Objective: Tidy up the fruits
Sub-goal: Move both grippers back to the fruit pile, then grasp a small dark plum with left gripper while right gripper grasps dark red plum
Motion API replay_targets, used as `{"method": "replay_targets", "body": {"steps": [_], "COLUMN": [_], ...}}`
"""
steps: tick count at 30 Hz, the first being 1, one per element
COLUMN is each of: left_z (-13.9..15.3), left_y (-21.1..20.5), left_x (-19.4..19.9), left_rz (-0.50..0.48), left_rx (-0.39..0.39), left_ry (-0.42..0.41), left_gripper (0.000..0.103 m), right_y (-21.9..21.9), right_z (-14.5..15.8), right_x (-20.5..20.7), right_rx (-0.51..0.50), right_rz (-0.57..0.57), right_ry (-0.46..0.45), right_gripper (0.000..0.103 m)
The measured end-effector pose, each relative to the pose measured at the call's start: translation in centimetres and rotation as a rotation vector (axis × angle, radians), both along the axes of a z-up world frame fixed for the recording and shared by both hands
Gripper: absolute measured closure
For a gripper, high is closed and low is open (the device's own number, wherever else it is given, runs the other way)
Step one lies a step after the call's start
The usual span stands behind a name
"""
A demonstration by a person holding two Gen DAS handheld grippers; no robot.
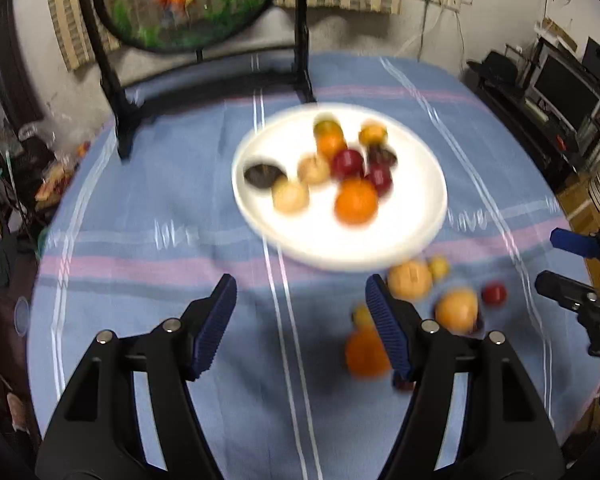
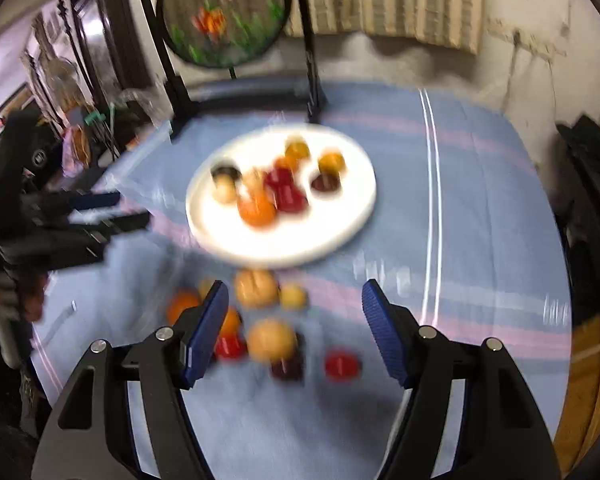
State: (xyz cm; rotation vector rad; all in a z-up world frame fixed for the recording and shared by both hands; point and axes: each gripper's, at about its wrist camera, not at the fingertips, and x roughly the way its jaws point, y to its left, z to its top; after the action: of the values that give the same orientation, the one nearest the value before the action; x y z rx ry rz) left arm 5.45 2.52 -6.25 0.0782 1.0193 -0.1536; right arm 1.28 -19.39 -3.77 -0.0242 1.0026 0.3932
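A white plate (image 1: pixel 400 236) on a blue striped tablecloth holds several small fruits: oranges, red, tan and dark ones. It also shows in the right wrist view (image 2: pixel 300 244). Loose fruits lie on the cloth in front of the plate: an orange (image 1: pixel 364 354), a tan one (image 1: pixel 410 280), a red one (image 1: pixel 494 294). My left gripper (image 1: pixel 300 308) is open and empty, above the cloth to the left of them. My right gripper (image 2: pixel 294 312) is open and empty, over a tan fruit (image 2: pixel 271 339) and a red one (image 2: pixel 342 365). Both views are blurred.
A round embroidered screen on a black stand (image 1: pixel 204 84) stands behind the plate. Clutter lies off the table's left edge; a shelf with a monitor (image 1: pixel 564 92) is at the right. The right gripper shows at the left wrist view's right edge (image 1: pixel 572 268).
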Motion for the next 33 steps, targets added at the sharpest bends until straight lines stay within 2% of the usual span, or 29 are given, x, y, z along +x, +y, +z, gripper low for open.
{"method": "replay_targets", "body": {"steps": [4, 8, 14, 17, 18, 19, 20, 22, 27, 31, 33], "left_z": [-2.9, -5.3, -6.8, -7.6, -7.5, -7.7, -7.9, -8.3, -7.9, -7.5, -7.4], "left_y": [-1.4, -4.4, -7.2, -8.0, -8.3, -8.7, -8.9, -8.9, -6.2, -4.7, -4.0], "left_x": [-3.8, -6.3, -5.7, -4.9, -4.8, -4.6, -4.5, -4.2, -4.5, -5.4, -5.6], "left_rz": [-0.045, -0.126, -0.135, -0.125, -0.139, -0.163, -0.166, -0.157, -0.125, -0.105, -0.093], "left_rx": [-0.029, -0.025, -0.026, -0.011, -0.007, -0.005, -0.001, 0.009, -0.067, -0.077, -0.085], "left_ry": [0.092, 0.155, 0.146, 0.136, 0.123, 0.131, 0.143, 0.144, 0.156, 0.155, 0.157], "left_gripper": [0.034, 0.035, 0.035, 0.039, 0.046, 0.059, 0.076, 0.077, 0.078, 0.078, 0.078], "right_y": [-1.6, -2.4, -2.3, -1.6, -1.1, -0.9, -0.7, -0.2, 0.8, 2.1, 2.6], "right_z": [-4.2, -6.4, -6.9, -7.2, -7.3, -7.5, -7.6, -7.9, -8.4, -9.0, -9.5], "right_x": [-2.9, -4.1, -4.2, -4.1, -4.1, -4.1, -4.0, -3.7, -2.8, -1.6, -1.0], "right_rx": [-0.073, -0.086, -0.074, -0.066, -0.066, -0.064, -0.061, -0.058, -0.027, -0.03, -0.044], "right_rz": [-0.032, -0.05, -0.027, 0.007, 0.018, 0.029, 0.034, 0.045, 0.061, 0.074, 0.082], "right_ry": [0.083, 0.132, 0.142, 0.154, 0.158, 0.163, 0.168, 0.175, 0.185, 0.184, 0.189], "right_gripper": [0.034, 0.034, 0.034, 0.035, 0.036, 0.04, 0.043, 0.049, 0.049, 0.05, 0.054]}}
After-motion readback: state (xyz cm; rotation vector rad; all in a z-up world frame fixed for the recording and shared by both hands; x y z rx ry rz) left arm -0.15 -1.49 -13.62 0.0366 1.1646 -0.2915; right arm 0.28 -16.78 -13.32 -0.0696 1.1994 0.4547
